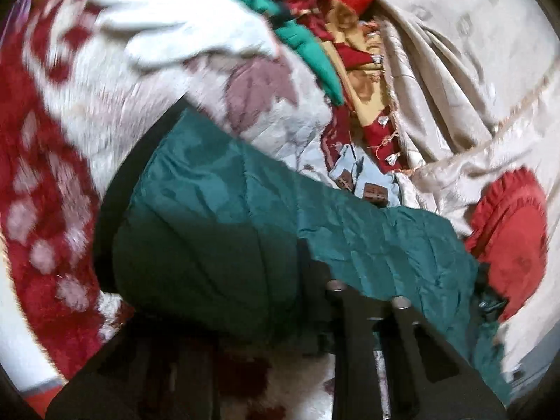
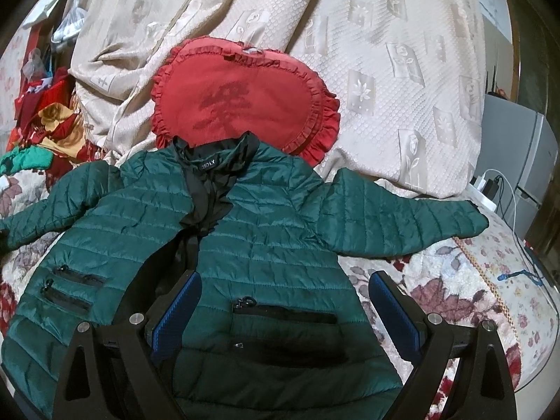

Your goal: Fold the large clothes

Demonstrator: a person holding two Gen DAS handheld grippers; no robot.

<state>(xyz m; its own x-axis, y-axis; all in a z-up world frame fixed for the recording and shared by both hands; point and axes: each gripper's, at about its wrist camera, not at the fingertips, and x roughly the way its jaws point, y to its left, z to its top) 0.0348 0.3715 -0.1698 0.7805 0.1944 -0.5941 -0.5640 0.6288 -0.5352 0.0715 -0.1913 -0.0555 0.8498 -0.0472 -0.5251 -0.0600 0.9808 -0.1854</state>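
Observation:
A dark green quilted jacket [image 2: 266, 238] lies face up on the bed, front open, black lining showing, both sleeves spread out. My right gripper [image 2: 283, 301] is open, its blue pads [image 2: 178, 311] hovering over the jacket's lower right front panel, holding nothing. In the left wrist view the left gripper [image 1: 297, 276] is shut on the jacket's sleeve [image 1: 217, 217], which is draped over the fingers and lifted off the blanket; the fingertips are hidden under the cloth.
A red heart-shaped frilled cushion [image 2: 245, 101] lies just beyond the collar. A beige patterned cover [image 2: 350, 52] is heaped behind it. A pile of red, gold and green clothes [image 1: 315, 35] sits at the left. The floral blanket [image 2: 455, 290] ends at the right, where cables and a grey cabinet [image 2: 518, 161] stand.

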